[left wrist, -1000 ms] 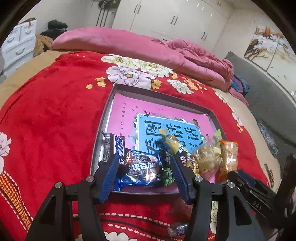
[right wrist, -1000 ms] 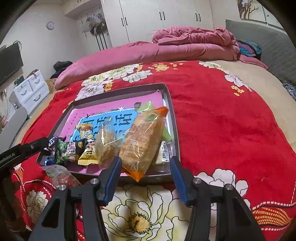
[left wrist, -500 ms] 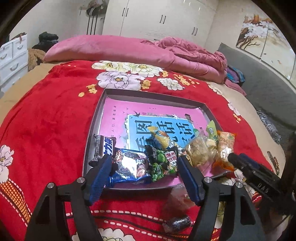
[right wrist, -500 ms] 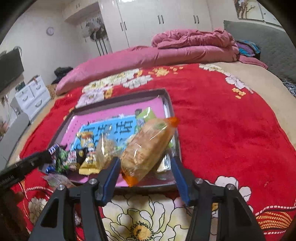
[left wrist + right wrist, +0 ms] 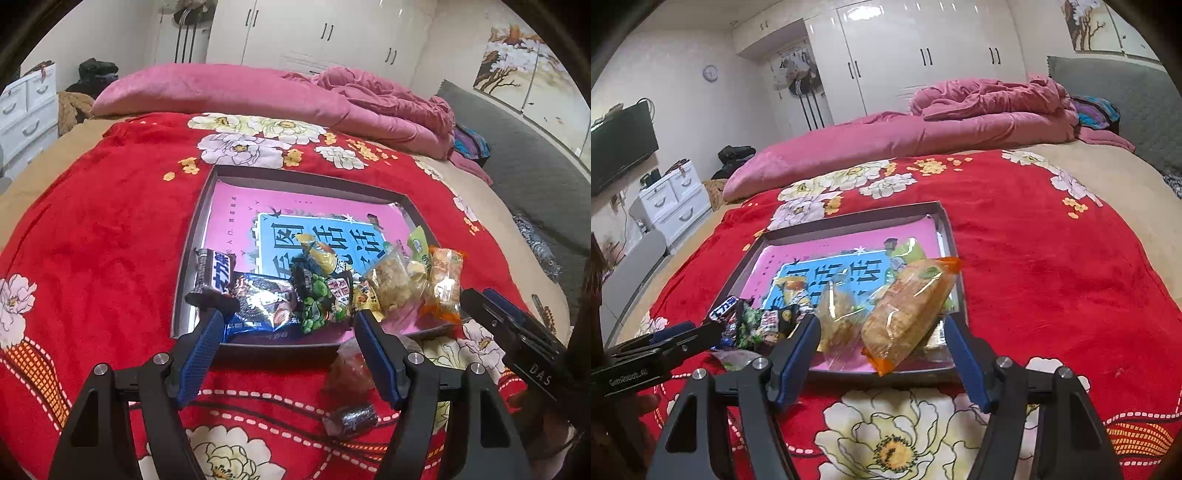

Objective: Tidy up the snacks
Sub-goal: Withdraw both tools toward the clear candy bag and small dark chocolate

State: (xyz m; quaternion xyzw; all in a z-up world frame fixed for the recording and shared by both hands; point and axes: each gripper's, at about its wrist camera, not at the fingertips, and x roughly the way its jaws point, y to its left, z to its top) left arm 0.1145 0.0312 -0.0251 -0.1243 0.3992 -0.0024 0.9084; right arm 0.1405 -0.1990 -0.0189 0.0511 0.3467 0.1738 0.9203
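The left gripper has its blue fingers spread wide, having just opened; they hold nothing, framing the blue cookie packet and green pea packet without pressing on either. The right gripper has also just been opening; its fingers stand apart around the orange-ended bread packet, which lies free across the tray's near right corner.

All these snacks crowd the near edge of the shallow grey tray on the red floral blanket, along with a dark chocolate bar at the left end and a clear bag of pale crisps. A reddish wrapper and a small dark roll lie on the blanket just outside the tray. The tray's far half, with its pink and blue printed liner, is bare.
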